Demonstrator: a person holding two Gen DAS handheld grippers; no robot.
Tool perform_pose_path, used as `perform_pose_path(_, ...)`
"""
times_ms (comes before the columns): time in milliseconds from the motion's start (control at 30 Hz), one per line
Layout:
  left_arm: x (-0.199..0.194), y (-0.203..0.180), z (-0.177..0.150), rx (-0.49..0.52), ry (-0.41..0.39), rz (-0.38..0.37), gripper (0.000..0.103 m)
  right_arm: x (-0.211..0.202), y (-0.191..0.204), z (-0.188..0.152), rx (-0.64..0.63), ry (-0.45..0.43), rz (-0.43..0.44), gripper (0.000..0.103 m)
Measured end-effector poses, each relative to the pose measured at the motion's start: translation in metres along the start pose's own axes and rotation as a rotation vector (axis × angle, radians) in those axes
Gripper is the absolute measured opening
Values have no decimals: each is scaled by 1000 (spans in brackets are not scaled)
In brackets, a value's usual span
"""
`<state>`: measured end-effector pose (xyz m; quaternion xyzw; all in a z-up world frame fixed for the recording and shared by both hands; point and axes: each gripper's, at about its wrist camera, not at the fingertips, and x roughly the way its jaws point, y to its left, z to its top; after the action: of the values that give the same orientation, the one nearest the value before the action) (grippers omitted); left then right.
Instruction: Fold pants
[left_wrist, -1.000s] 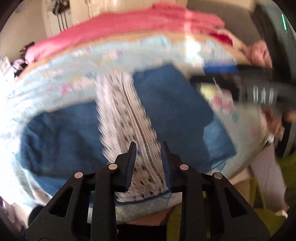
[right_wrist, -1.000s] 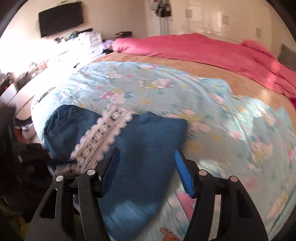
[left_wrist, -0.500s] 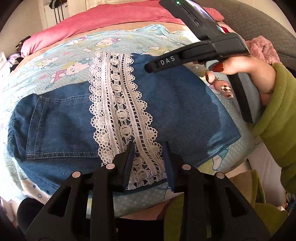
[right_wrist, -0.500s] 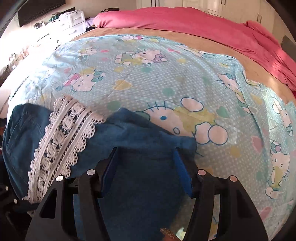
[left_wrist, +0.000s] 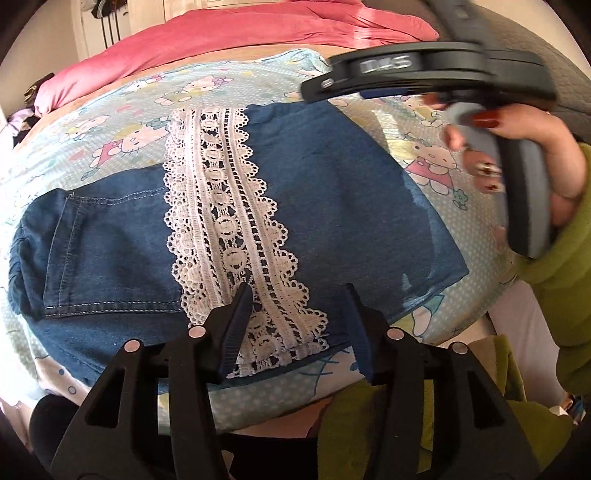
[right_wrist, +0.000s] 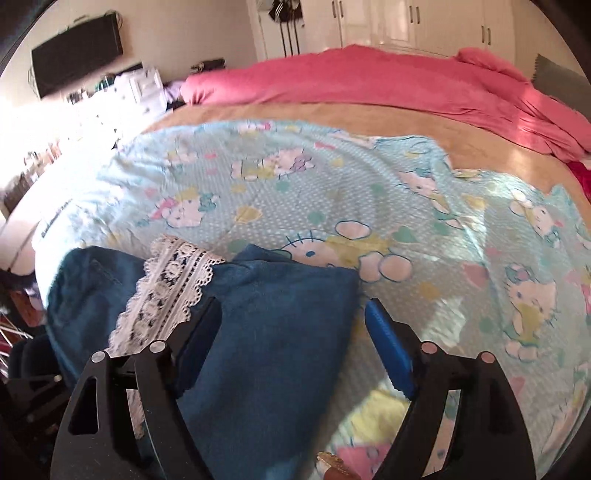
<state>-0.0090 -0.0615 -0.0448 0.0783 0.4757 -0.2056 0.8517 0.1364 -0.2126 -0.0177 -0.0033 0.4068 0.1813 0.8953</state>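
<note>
Blue denim pants (left_wrist: 332, 206) with a white lace band (left_wrist: 225, 206) lie folded flat on a Hello Kitty sheet at the bed's near edge. My left gripper (left_wrist: 299, 295) is open and empty, held over the near end of the lace band. My right gripper (right_wrist: 291, 306) is open and empty above the right part of the pants (right_wrist: 273, 350). The lace (right_wrist: 166, 295) lies to its left. In the left wrist view the right gripper's body (left_wrist: 424, 74) hangs over the far right of the pants, held by a hand.
The light blue printed sheet (right_wrist: 332, 192) covers the near part of the bed. A pink blanket (right_wrist: 369, 81) is heaped along the far side. A dresser and wall TV (right_wrist: 77, 59) stand at far left. A green sleeve (left_wrist: 554, 251) is at right.
My left gripper's jaws have opened wider over the lace band. My right gripper has lifted up and back from the pants. The pants lie still.
</note>
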Motion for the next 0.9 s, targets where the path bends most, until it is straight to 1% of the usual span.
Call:
perform_pose_path(33,0,0,0,-1,0,-2,43,-6,-2,-3,10,-7,7,79)
perform_pose_path(100,-2,1,1,-12,1,-13,43,-19,-6,-9,29,-26,13,91)
perform_pose_path(200,-6,8,1,-29,-10,-41,44,-36,-7,-16,41,-52,29,91)
perform_pose_path(300,-13,11,2,-53,-17,-55,52,-46,-7,-21,40,-64,36,91)
perform_pose_path(367,-20,13,3,-60,-29,-45,57,-53,-8,-23,49,-72,35,92)
perform_pose_path(400,-23,13,2,-62,-35,-33,65,-56,-9,-23,54,-76,40,96)
perform_pose_path(433,-27,15,3,-66,-45,-18,69,-58,-10,-24,56,-80,41,96)
perform_pose_path(500,-31,18,4,-73,-58,-9,71,-65,-9,-26,59,-94,34,96)
perform_pose_path(633,-38,28,7,-89,-85,14,85,-75,-9,-26,63,-110,33,96)
perform_pose_path(700,-42,29,11,-92,-97,23,90,-79,-7,-25,60,-116,35,97)
perform_pose_path(833,-52,30,10,-99,-116,38,93,-86,0,-20,44,-133,37,98)
perform_pose_path(900,-56,32,10,-103,-123,43,93,-89,4,-18,36,-141,38,98)
